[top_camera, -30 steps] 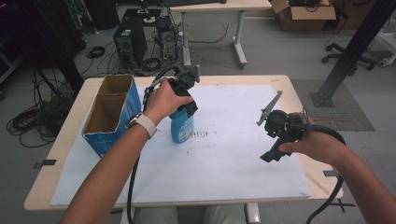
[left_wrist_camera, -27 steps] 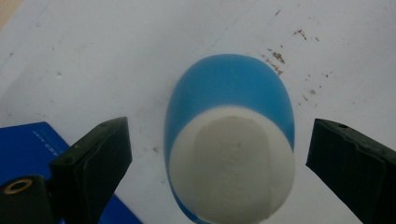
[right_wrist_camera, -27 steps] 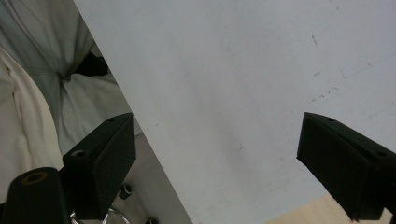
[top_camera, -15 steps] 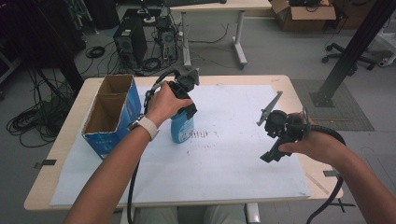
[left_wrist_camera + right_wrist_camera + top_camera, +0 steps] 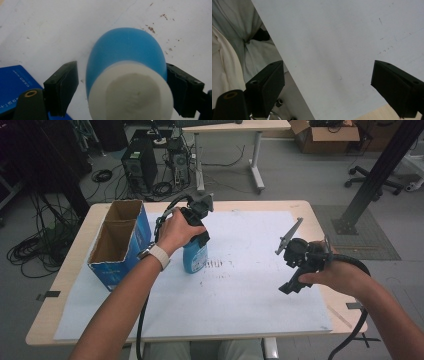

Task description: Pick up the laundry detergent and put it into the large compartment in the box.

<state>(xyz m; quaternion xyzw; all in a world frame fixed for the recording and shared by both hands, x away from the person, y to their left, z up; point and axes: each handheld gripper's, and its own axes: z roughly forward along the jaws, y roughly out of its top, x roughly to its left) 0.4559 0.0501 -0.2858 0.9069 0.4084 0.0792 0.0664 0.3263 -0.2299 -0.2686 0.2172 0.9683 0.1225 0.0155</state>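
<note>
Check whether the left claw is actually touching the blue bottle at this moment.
Cannot tell. In the left gripper view the blue bottle sits between the left claw jaws; a gap shows beside one jaw, while the other sits right at the bottle's edge, contact unclear.

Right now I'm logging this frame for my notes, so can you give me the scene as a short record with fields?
surface: table under white paper sheet
bottle: blue bottle, upright on the paper
box: open blue cardboard box, beside the bottle
left hand-held gripper: jaws astride the bottle, gap at one side
right hand-held gripper: open, empty, above the paper
</note>
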